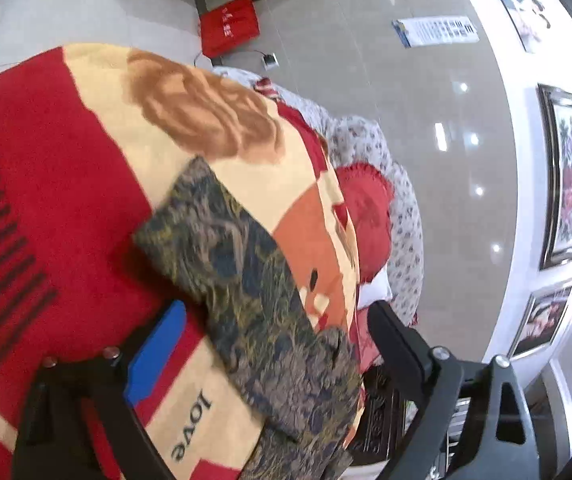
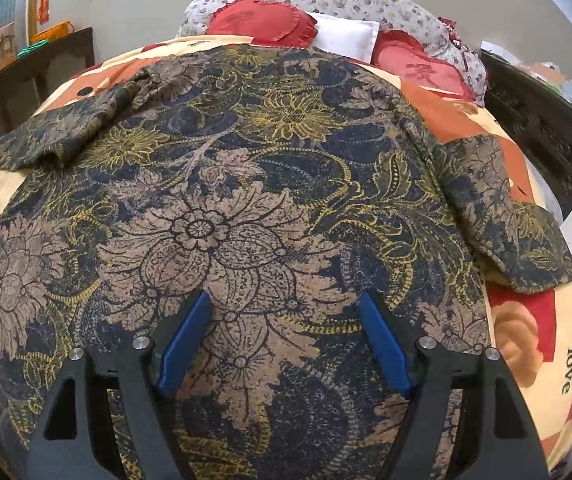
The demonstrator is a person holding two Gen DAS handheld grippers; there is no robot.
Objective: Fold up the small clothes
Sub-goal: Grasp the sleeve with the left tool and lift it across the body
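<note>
A floral garment (image 2: 222,208) in dark blue, tan and yellow lies spread flat on the bed, with one short sleeve (image 2: 66,132) out to the left and the other sleeve (image 2: 513,220) to the right. My right gripper (image 2: 284,297) hovers open just over the garment's middle, its blue pads (image 2: 184,344) wide apart and gripping nothing. The left wrist view is rolled sideways. In it a strip of the garment (image 1: 226,248) runs between the spread fingers of my left gripper (image 1: 278,307). Its blue pad (image 1: 158,352) is clear of the cloth, so it is open.
The red and cream blanket (image 1: 46,160) printed with "love" covers the bed. Red heart cushions (image 2: 262,20), a white pillow (image 2: 345,36) and a flowered quilt (image 2: 365,0) lie at the head. A dark carved cabinet (image 2: 541,132) flanks the bed, and a red bag (image 1: 228,26) sits on the tiled floor.
</note>
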